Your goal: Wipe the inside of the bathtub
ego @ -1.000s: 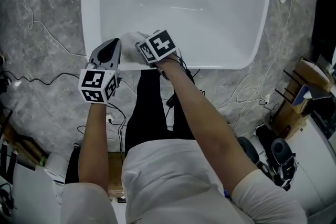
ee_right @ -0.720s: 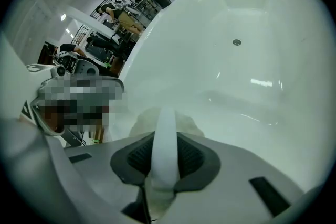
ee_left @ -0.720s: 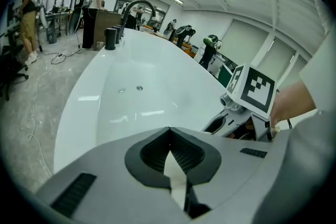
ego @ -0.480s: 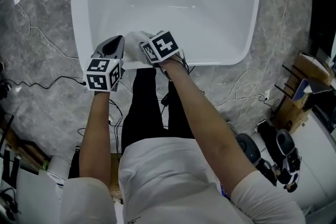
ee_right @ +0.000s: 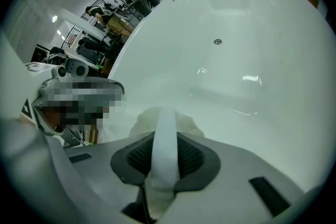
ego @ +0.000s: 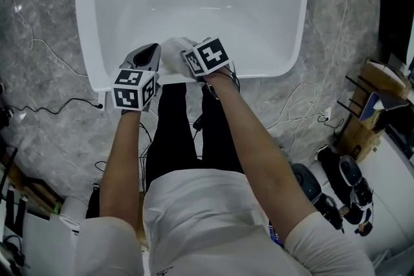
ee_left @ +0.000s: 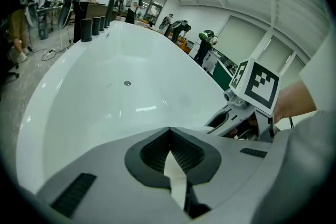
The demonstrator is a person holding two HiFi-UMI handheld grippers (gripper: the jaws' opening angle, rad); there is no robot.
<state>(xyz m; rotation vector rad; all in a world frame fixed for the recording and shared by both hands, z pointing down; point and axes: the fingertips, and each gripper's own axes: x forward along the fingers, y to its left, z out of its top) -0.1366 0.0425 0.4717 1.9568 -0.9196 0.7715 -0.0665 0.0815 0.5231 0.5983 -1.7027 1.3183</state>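
One white bathtub; grey marbled floor

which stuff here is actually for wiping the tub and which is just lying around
For the job: bathtub, white cloth, left hand-held gripper, right hand-held gripper (both shut on the cloth).
Lying about: floor cables, dark gear at lower right.

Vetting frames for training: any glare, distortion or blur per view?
Head view: sharp, even light, faint glare streaks on the floor of the bathtub; the white cloth barely stands out. Left gripper view: heavy fisheye, black vignette, left gripper soft up close. Right gripper view: same fisheye, small highlights on the bathtub, right gripper slightly soft.
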